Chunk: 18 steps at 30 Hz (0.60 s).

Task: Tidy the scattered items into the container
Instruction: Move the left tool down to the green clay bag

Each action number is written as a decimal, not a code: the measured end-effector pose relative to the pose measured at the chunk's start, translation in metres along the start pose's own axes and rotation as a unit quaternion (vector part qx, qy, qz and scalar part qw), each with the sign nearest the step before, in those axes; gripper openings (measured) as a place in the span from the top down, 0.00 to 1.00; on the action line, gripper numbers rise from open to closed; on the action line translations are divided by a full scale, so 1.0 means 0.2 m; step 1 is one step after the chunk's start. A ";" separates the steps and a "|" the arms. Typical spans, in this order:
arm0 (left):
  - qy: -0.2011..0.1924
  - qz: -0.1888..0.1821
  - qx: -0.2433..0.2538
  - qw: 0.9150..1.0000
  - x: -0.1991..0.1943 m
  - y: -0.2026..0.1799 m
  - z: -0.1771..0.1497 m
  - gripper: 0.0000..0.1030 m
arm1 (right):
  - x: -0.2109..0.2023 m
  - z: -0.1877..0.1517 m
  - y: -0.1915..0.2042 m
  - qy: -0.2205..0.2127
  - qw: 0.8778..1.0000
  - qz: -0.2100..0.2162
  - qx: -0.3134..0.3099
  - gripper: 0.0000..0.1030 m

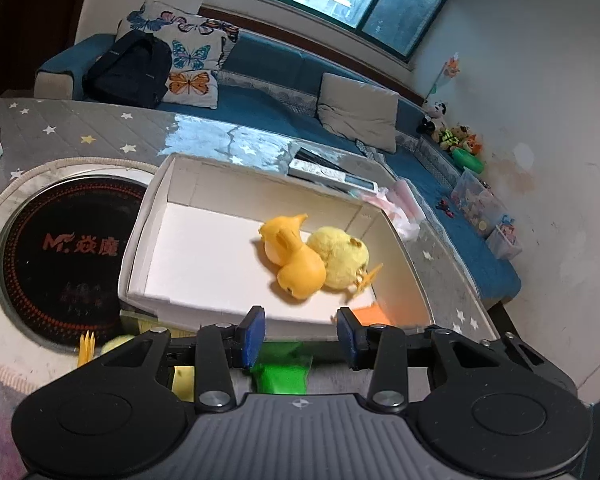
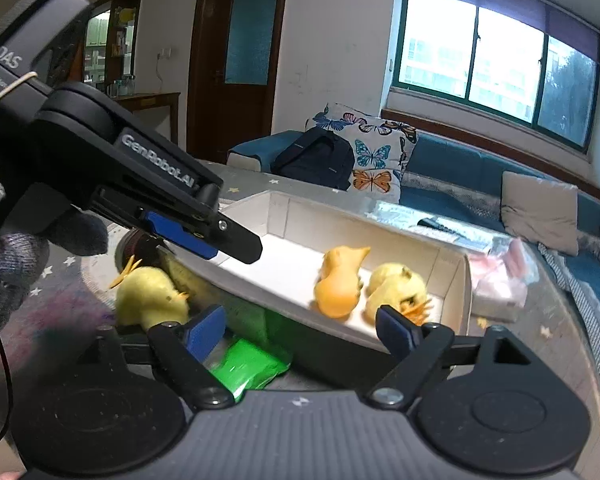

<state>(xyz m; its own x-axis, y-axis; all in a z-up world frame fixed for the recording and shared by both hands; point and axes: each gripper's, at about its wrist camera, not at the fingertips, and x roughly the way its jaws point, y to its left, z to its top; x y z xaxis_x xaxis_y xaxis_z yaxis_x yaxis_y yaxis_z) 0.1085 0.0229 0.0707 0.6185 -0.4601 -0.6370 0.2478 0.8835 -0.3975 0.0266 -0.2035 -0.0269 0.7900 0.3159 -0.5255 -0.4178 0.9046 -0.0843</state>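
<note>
A white cardboard box [image 1: 260,188] [image 2: 340,220] lies on the star-patterned table. Inside it are an orange rubber duck [image 1: 296,264] [image 2: 340,284] and, touching it, a yellow plush chick [image 1: 342,258] [image 2: 396,284]. My left gripper [image 1: 300,334] hovers at the box's near rim, open, with nothing between its blue pads [image 1: 254,332]. It also shows at the left of the right wrist view, held by a gloved hand [image 2: 4,260]. My right gripper [image 2: 300,332] is open and empty just short of the box. A second yellow plush chick [image 2: 152,300] and a green packet [image 2: 248,364] [image 1: 282,372] lie outside the box.
A round black induction cooktop [image 1: 60,248] is set into the table left of the box. A remote control [image 1: 320,168] and a pink tissue pack [image 1: 400,204] [image 2: 500,280] lie beyond the box. Behind stands a blue sofa [image 1: 284,68] with a backpack [image 1: 132,68] and cushions.
</note>
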 end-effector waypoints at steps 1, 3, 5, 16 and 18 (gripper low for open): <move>0.002 0.000 0.003 1.000 0.00 0.00 -0.02 0.59 | 0.00 -0.02 0.01 0.002 1.000 0.003 0.005 0.18; 0.008 -0.002 0.006 1.000 0.00 0.00 -0.05 0.59 | 0.01 -0.05 0.03 0.007 1.000 0.009 0.009 0.18; 0.014 0.000 0.004 1.000 0.01 0.01 -0.07 0.59 | 0.02 -0.08 0.05 0.013 1.000 0.011 0.008 0.18; 0.052 0.001 -0.021 0.998 0.13 0.06 -0.15 0.59 | 0.12 -0.19 0.13 0.046 0.999 0.019 0.015 0.18; 0.055 0.000 -0.026 0.998 0.14 0.07 -0.16 0.59 | 0.14 -0.20 0.14 0.048 0.998 0.023 0.017 0.18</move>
<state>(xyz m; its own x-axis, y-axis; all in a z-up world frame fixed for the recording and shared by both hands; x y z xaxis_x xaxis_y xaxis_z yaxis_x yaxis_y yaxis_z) 0.1059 0.0198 0.0258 0.5319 -0.4693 -0.7048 0.2064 0.8791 -0.4296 0.0186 -0.1816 -0.0772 0.7236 0.3295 -0.6065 -0.4358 0.8995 -0.0312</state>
